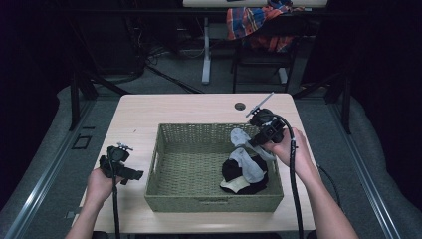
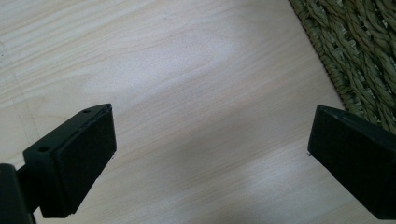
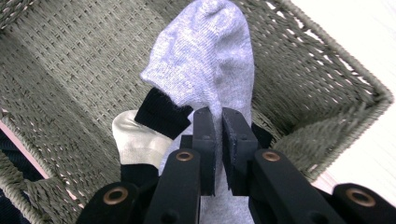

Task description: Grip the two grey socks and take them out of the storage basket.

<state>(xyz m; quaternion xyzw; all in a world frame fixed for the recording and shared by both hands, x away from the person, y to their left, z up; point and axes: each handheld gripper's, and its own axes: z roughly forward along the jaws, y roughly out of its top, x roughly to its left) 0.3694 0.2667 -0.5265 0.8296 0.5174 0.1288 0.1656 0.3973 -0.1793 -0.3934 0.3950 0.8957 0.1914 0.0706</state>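
Inside the woven basket (image 1: 164,169), at its right end, the right gripper (image 3: 218,140) pinches a pale grey sock (image 3: 210,60), soft-knit with a rounded toe, lifted above a heap of black socks (image 1: 234,172) and a cream one (image 3: 137,140). Left of the basket, the left gripper (image 2: 210,154) hangs over bare table (image 2: 187,70), jaws spread wide.
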